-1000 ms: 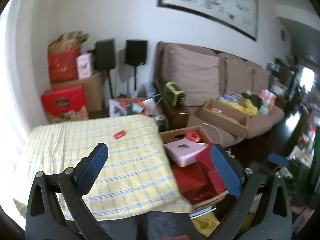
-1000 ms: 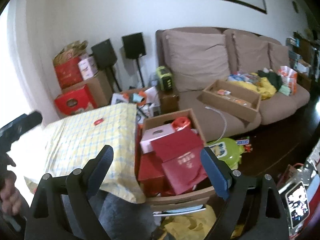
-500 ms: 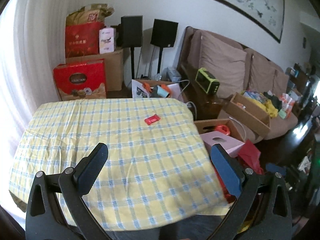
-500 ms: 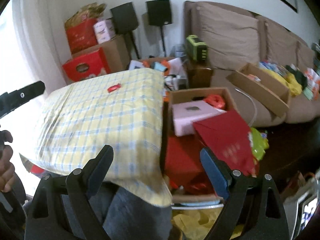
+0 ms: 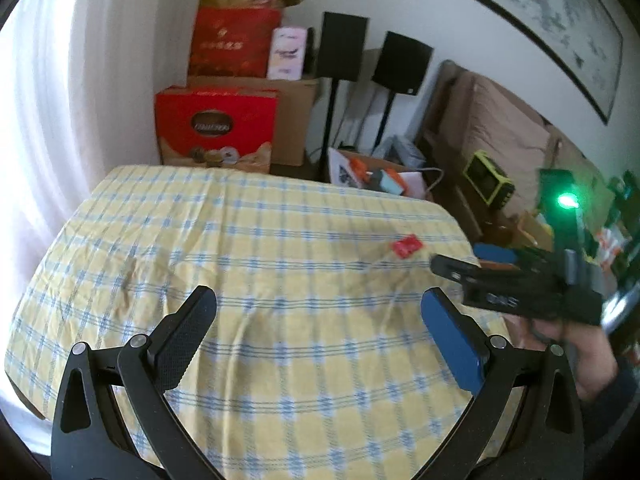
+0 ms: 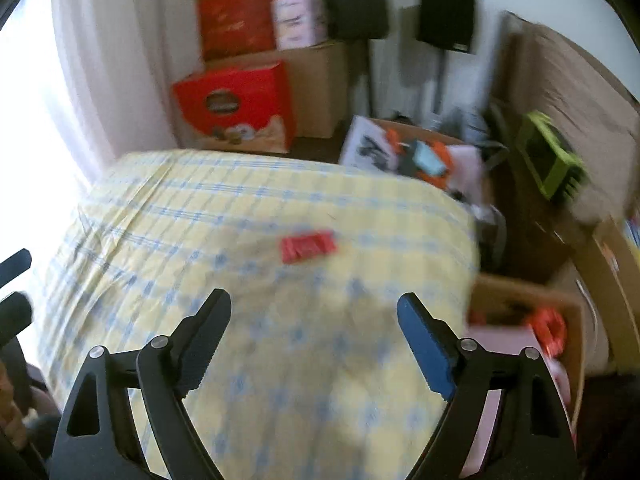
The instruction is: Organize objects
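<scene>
A small red packet lies on the table with the yellow and blue checked cloth, toward its far right side. My left gripper hangs open over the near part of the cloth, with nothing between its fingers. My right gripper points down at the cloth just short of the packet; its jaws are wide and closing, with nothing between them. In the left wrist view the right gripper shows at the right, held by a hand, close beside the packet. The right wrist view is blurred.
Red gift boxes and cardboard boxes are stacked behind the table by the curtain. Two black speakers on stands and a brown sofa stand at the back right. An open cardboard box with pink and red things sits right of the table.
Both views have swung left and down onto the table. The right gripper has come into the left wrist view at the right, and the red packet is much nearer to it.
</scene>
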Available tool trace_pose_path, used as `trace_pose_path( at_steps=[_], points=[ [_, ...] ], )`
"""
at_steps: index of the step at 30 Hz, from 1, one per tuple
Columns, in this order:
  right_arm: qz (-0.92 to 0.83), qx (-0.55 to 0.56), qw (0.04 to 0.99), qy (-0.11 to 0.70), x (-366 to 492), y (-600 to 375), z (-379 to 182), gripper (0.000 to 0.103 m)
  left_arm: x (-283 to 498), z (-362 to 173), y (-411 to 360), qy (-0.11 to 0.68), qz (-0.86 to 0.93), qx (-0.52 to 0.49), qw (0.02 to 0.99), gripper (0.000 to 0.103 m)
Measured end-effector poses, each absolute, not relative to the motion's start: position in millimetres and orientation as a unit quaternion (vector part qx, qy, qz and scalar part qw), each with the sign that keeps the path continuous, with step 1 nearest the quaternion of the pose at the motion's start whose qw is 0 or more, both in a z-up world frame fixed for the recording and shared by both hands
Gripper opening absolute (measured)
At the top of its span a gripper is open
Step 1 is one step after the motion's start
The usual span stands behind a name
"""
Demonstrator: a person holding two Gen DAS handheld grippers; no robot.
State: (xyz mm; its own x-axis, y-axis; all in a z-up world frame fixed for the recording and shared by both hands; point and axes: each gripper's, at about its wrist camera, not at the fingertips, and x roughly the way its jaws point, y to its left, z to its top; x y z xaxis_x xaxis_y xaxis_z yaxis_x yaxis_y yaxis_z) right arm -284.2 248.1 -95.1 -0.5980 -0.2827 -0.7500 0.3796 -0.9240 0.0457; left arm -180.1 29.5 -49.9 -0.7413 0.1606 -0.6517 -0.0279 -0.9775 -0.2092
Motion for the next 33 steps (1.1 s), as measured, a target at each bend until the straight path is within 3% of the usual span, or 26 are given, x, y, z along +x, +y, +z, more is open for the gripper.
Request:
trace_pose_path(
  at_steps=[6,8,11,12,13,15,19,25,33],
  points=[
    [-0.881,0.426,0.177,0.102,-331.8,221.0,-124.2,0.085,-186.7,-67.2,22.3,-0.1,0.924,-0.366,0.054,0.102],
    [-0.879,0.431,0.181,0.093,-339.0,220.9,-129.6,0.078,-187.0,-72.1,26.2,-0.1,0.921,-0.37,0.063,0.102],
    [-0.871,0.442,0.189,0.103,-346.2,214.3,-139.9,0.052,-188.4,-78.1,32.1,-0.099,0.918,-0.377,0.072,0.102],
    [-0.876,0.428,0.191,0.113,-342.3,212.2,-138.6,0.03,-189.6,-79.0,33.1,-0.099,0.917,-0.379,0.074,0.102],
    [-0.874,0.427,0.201,0.113,-339.8,211.2,-138.3,0.021,-189.8,-80.2,34.3,-0.1,0.916,-0.38,0.077,0.102],
    [-0.876,0.422,0.202,0.117,-334.4,210.0,-136.1,0.014,-190.1,-81.0,35.2,-0.102,0.915,-0.381,0.08,0.102],
    [-0.882,0.407,0.194,0.136,-317.0,215.2,-128.4,0.008,-190.4,-80.0,37.0,-0.102,0.915,-0.382,0.082,0.102],
    [-0.904,0.387,0.161,0.082,-291.5,271.5,-92.7,0.008,-186.0,-73.4,41.5,-0.096,0.919,-0.374,0.084,0.102],
    [-0.903,0.426,0.029,0.036,-275.6,387.3,-86.9,0.008,-182.3,-68.8,57.9,-0.078,0.917,-0.38,0.096,0.102]
  ],
)
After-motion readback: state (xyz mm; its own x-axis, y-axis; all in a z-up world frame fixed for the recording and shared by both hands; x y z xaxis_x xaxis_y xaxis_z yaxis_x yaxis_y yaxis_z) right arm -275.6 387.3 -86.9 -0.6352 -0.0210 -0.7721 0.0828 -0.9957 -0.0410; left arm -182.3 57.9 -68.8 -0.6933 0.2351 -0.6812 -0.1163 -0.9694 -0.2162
